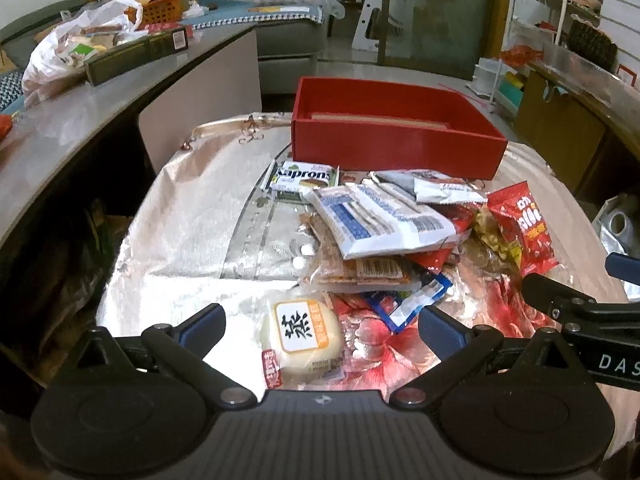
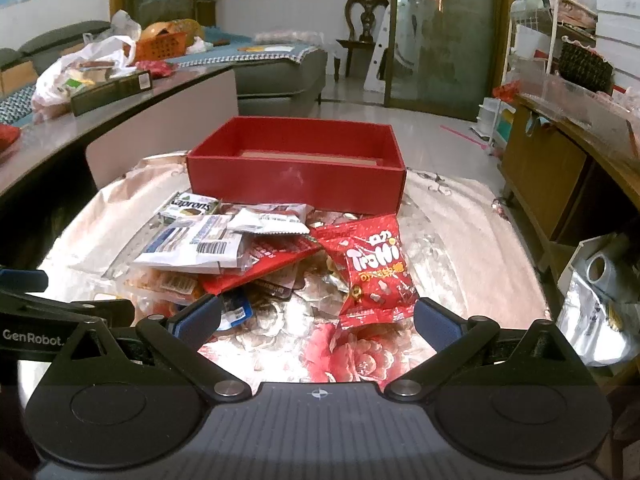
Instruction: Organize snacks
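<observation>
Hovering low, both your grippers have jaws spread wide and empty: left gripper frames the round steamed bun pack, right gripper straddles the red Trolli bag. Snack pile sits just before the red box.

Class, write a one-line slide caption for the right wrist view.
Open right gripper faces a red Trolli bag and piled snack packets before an empty red box.
</observation>
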The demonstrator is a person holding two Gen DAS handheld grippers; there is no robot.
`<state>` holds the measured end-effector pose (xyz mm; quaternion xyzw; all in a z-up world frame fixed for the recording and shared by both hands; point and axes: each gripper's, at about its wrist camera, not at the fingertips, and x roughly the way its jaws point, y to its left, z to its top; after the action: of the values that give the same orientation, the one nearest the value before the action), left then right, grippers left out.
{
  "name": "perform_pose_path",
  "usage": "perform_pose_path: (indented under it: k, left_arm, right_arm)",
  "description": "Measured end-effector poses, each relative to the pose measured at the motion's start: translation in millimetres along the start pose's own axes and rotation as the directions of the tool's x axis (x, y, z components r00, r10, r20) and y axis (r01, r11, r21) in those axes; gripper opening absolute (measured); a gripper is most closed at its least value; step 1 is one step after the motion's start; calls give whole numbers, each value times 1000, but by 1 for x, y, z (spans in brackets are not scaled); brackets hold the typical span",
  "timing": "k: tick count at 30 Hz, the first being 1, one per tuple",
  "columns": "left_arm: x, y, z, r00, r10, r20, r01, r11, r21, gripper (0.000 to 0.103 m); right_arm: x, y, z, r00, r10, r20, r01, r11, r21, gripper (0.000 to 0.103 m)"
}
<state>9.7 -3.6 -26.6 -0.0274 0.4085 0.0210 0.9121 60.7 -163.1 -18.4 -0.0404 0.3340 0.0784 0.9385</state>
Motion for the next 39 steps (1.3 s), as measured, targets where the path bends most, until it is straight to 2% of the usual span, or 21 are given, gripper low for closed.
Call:
perform_pose_path:
  k: [13, 21, 28, 32, 36, 39]
  left_arm:
    - [13, 2, -9, 998, -12, -68, 13, 1000, 27, 98]
    - [9, 11, 11, 998, -51, -29, 50, 998, -47, 98]
    - [19, 18, 49, 999, -47, 9, 48, 996, -76, 98]
    - [37, 12, 78, 997, -76, -25, 74, 995, -68, 98]
    - [57, -9, 96, 996, -52, -79, 50, 998, -25, 98]
    - [70, -27, 99, 992, -47, -119, 49, 999, 7, 98]
  right_arm:
    - [10, 3, -5, 997, 37, -71, -39, 999, -20, 103]
    - [12, -8, 3, 995, 64, -78, -63, 998, 16, 103]
    - [16, -22, 43, 996, 81, -28, -79, 995, 59, 103]
    - [30, -31, 76, 996, 86, -32, -83, 993, 87, 103]
    - [39, -43, 105, 997, 81, -7, -80, 991, 105, 103]
    - [42, -54, 114, 997, 79, 11, -80, 988, 133, 103]
